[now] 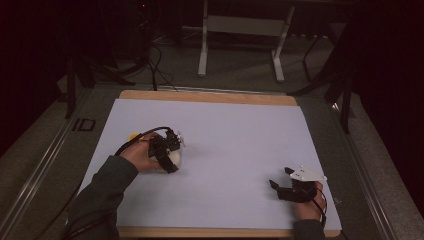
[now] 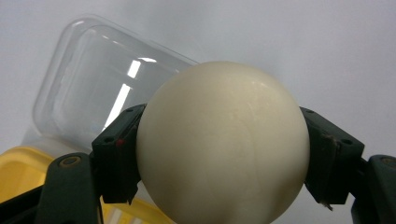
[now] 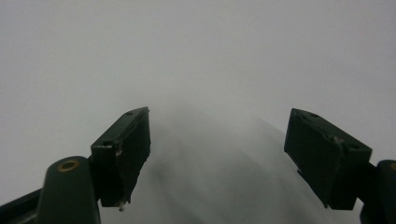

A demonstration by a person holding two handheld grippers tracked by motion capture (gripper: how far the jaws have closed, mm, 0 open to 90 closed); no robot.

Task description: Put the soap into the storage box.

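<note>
Nearest me, my right gripper [image 1: 286, 186] sat low on the white sheet [image 1: 235, 135], jaws spread wide, nothing between them. Farther in, my left gripper [image 2: 224, 154] was clamped on a cream ball [image 2: 223, 144], pads [image 2: 116, 149] on opposite sides at its widest part. It looked smooth, hard and light, I judged, so likely to slip if gripped off-centre. Just beyond it lay a clear plastic lid [image 2: 100, 86] and a yellow container [image 2: 21, 170].
</note>
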